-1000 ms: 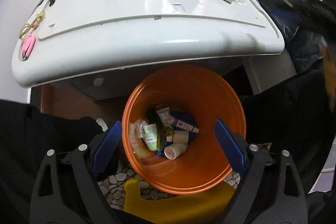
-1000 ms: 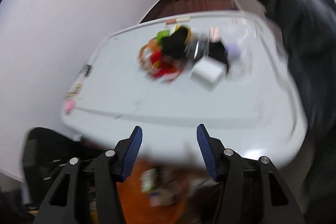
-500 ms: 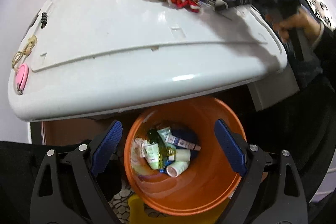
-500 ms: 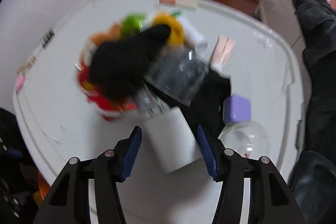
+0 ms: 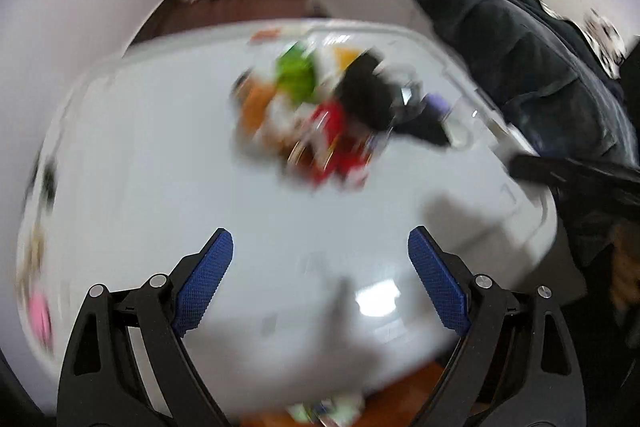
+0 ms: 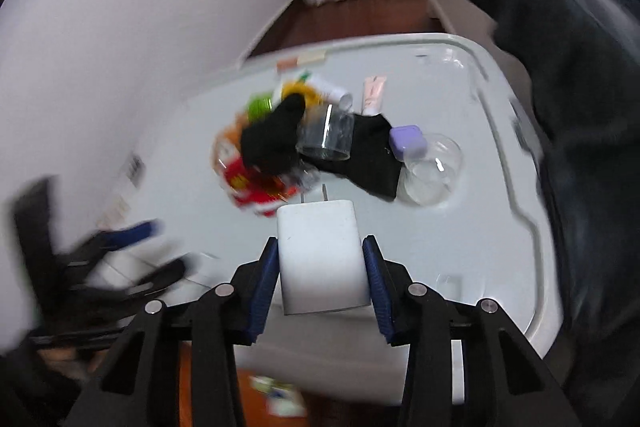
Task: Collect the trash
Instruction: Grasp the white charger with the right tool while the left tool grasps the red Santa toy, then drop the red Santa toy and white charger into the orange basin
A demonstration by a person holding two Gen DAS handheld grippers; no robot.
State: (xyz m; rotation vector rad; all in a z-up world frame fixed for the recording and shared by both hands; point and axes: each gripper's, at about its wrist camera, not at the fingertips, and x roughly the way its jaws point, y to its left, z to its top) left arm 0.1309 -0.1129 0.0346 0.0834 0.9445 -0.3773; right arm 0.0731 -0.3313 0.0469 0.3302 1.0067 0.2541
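Note:
My right gripper (image 6: 322, 259) is shut on a white plug charger (image 6: 320, 255) with two prongs, held above the near part of the white table (image 6: 440, 247). A pile of small items (image 6: 288, 143) lies behind it: a black cloth, red and orange packets, a green cap, a clear cup. My left gripper (image 5: 320, 283) is open and empty over the table's near edge, facing the same blurred pile (image 5: 320, 115). It also shows blurred at the left of the right wrist view (image 6: 120, 247). A strip of the orange bin (image 6: 208, 395) with trash shows below the table edge.
A purple case (image 6: 407, 143) and a clear dome lid (image 6: 434, 169) lie right of the pile. A tube (image 6: 374, 93) lies behind. A dark jacket (image 6: 560, 67) hangs at the right. A white wall (image 6: 100, 47) stands at the left.
My right gripper has closed on the white charger and drawn it back from the pile. My left gripper has swung up from the orange bin toward the table top.

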